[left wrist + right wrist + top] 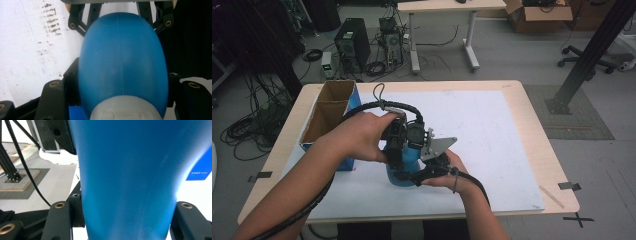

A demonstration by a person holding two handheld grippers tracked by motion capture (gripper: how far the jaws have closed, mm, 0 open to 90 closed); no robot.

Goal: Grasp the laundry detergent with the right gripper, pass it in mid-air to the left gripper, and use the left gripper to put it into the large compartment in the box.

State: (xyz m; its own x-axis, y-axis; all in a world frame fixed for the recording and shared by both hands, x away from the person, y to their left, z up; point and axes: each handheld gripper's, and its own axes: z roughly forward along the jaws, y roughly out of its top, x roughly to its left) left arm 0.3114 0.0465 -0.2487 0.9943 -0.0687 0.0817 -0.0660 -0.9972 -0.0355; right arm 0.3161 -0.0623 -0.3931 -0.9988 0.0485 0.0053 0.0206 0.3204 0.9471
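The left gripper [399,145], at the centre of the high view, has its 2 jaws clamped on the upper part of a blue bottle [404,172]; in the left gripper view the bottle [123,62] bulges between the jaws, with its pale cap [125,110] at the bottom edge of the frame. The right gripper [427,167], just right of centre in the high view, grips the same bottle lower down, and in the right gripper view the blue body [130,177] stands squeezed between the 2 black jaws. The bottle sits upright on the white mat [492,130], a little below the middle of the frame. A cardboard box [329,112] with 2 open compartments lies near it at the left.

The work in hand looks like handling the bottle with both grippers, perhaps turning the cap. To do that well, 1 gripper should hold the body firm and level while the other works squarely along the bottle's axis, so it neither tips nor slips on the mat.
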